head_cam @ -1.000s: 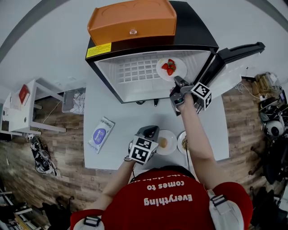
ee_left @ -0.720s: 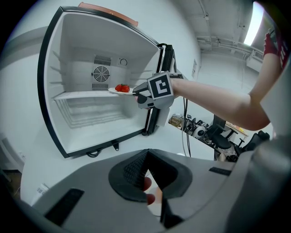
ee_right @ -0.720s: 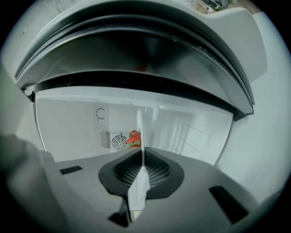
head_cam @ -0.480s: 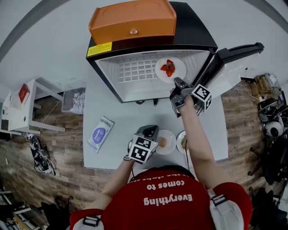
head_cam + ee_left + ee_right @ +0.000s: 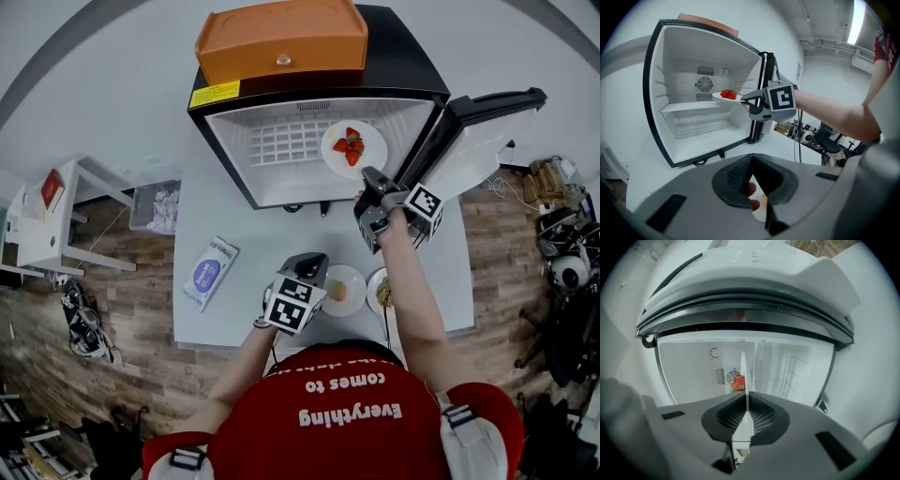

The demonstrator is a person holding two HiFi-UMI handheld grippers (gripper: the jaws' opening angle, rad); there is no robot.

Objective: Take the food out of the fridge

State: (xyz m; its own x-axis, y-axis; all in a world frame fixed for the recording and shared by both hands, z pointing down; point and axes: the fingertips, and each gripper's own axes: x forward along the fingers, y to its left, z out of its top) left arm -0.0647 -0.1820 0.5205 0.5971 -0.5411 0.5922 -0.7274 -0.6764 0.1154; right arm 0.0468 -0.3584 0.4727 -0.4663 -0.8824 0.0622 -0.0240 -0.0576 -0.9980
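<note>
Currently, head view: fridge [image 5: 214, 141] on the table [image 5: 234, 225], its door [image 5: 469, 141] swung wide to your right so the opening is unobstructed, with an orange box [image 5: 281, 42] on its roof. Your right gripper [image 5: 367, 175] is pinched almost shut on the near rim of a white plate [image 5: 371, 155], held level at the fridge mouth; that rim hold keeps the pads clear of the strawberries [image 5: 350, 145] heaped at its centre. Your left gripper [image 5: 314, 263] hangs over the table beside two small dishes: one [image 5: 357, 280] with a brown morsel, the other [image 5: 377, 298] with contents too small to make out. A packet [image 5: 208, 275] lies well apart, to the left. Left gripper view: the jaws are together with nothing between them, probably idle so the doorway is left to the other hand. The plate shows in front of the fan grille [image 5: 705, 85]. Right gripper view: the plate is edge-on, clamped between the pads, with the strawberries just beyond.
</note>
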